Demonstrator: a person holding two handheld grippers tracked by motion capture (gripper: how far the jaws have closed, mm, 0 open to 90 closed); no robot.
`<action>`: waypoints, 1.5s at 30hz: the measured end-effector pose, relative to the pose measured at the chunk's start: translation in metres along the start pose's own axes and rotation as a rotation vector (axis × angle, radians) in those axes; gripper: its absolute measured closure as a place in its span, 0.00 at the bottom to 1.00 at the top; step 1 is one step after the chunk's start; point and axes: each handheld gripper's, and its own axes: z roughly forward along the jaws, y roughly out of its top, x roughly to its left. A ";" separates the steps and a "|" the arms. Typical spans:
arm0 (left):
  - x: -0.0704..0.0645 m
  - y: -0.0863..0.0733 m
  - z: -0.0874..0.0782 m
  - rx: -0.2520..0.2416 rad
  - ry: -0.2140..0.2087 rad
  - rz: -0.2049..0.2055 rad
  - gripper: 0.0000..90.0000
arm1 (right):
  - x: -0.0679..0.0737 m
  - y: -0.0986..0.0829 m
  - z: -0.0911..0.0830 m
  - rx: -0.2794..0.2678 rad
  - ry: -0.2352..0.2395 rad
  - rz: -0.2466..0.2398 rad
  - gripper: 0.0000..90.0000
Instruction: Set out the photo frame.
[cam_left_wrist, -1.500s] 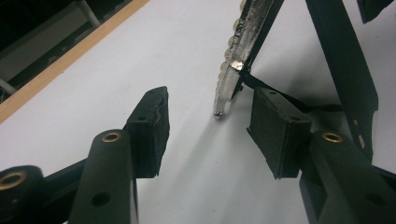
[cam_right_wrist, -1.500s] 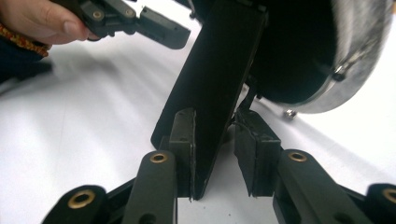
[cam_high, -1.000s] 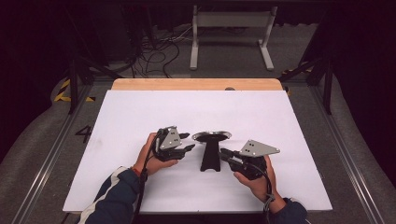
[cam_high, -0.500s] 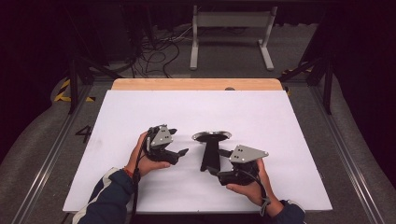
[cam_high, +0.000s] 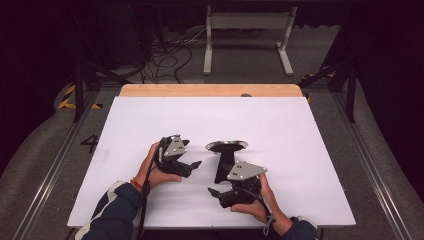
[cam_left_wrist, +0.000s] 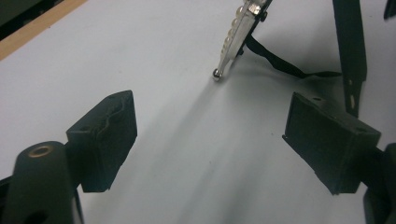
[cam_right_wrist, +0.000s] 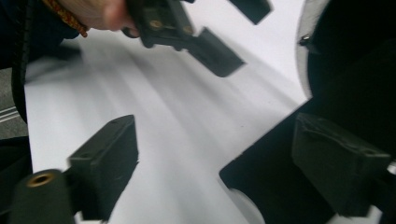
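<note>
A white surface (cam_high: 300, 150) spreads across the high view, with a strip of bare wood along its far edge. Near its middle stands a black stand (cam_high: 225, 162): a round, shiny-rimmed disc on top of a dark flat upright that widens at its foot. The left gripper view shows what may be that chrome rim (cam_left_wrist: 236, 35) tilted above the surface, with a thin black strap trailing from under it, though the close angle makes this hard to be sure of.

The left gripper (cam_high: 192, 166) rests low on the surface just to the left of the stand, pointing toward it, with its jaws spread wide and nothing between them (cam_left_wrist: 210, 140). The right gripper (cam_high: 214, 192) sits just in front of the stand's foot, nearer the person, pointing left. Its jaws are also wide apart and hold nothing (cam_right_wrist: 215, 158); one jaw lies over the stand's dark base (cam_right_wrist: 280, 186), the other over bare white surface.
</note>
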 end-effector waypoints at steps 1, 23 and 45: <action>-0.001 0.002 0.002 -0.005 -0.003 0.002 0.27 | 0.002 0.000 0.003 -0.002 -0.002 0.001 0.35; 0.000 0.015 0.028 -0.057 -0.049 0.020 0.68 | 0.013 -0.003 0.043 0.029 -0.098 0.047 1.00; -0.006 0.019 0.037 -0.076 -0.068 0.009 0.77 | 0.009 -0.014 0.053 0.087 -0.157 0.103 1.00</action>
